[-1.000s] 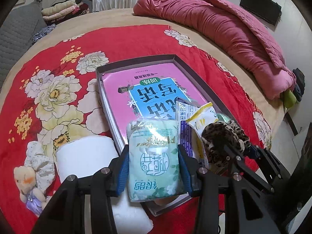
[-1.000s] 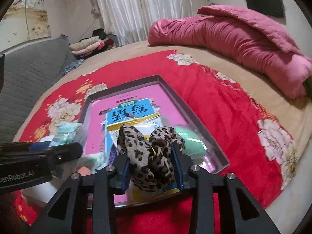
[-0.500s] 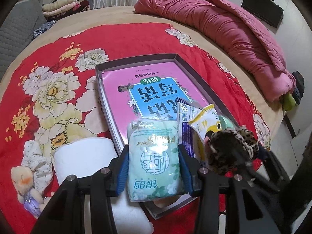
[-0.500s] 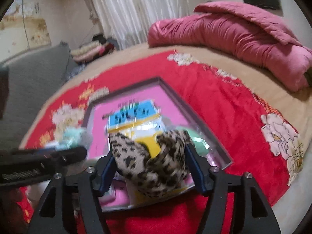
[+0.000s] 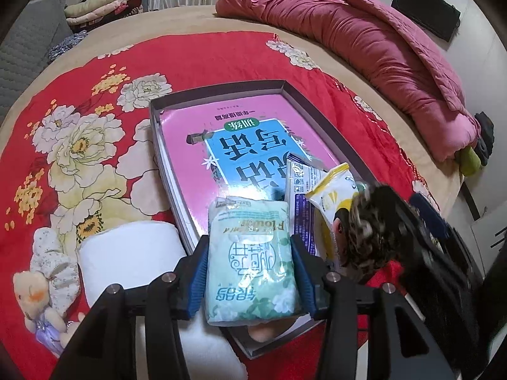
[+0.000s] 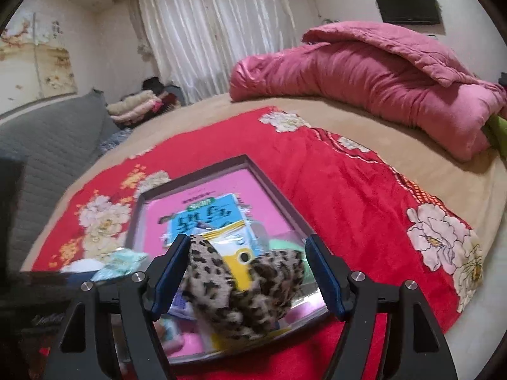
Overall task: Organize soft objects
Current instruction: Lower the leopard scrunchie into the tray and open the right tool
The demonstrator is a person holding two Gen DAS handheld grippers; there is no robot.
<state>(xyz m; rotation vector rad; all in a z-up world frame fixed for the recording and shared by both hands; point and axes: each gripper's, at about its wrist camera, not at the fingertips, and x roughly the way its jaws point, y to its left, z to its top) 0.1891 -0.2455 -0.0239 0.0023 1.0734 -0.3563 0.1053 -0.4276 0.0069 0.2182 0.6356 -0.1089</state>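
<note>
Both grippers over the near end of the shallow grey cardboard box (image 5: 218,93) on the red floral blanket (image 5: 206,60).

Left gripper (image 5: 251,264) pinches the pale green plastic tissue pack (image 5: 250,259) firmly between its blue pads, just above the box's near edge. Right gripper (image 6: 246,277) has its fingers spread wide, the leopard-print fabric scrunchie (image 6: 244,288) sitting loose between them; contact with the pads looks doubtful. A white toilet-paper roll (image 5: 130,253) lies just left of the box.
</note>
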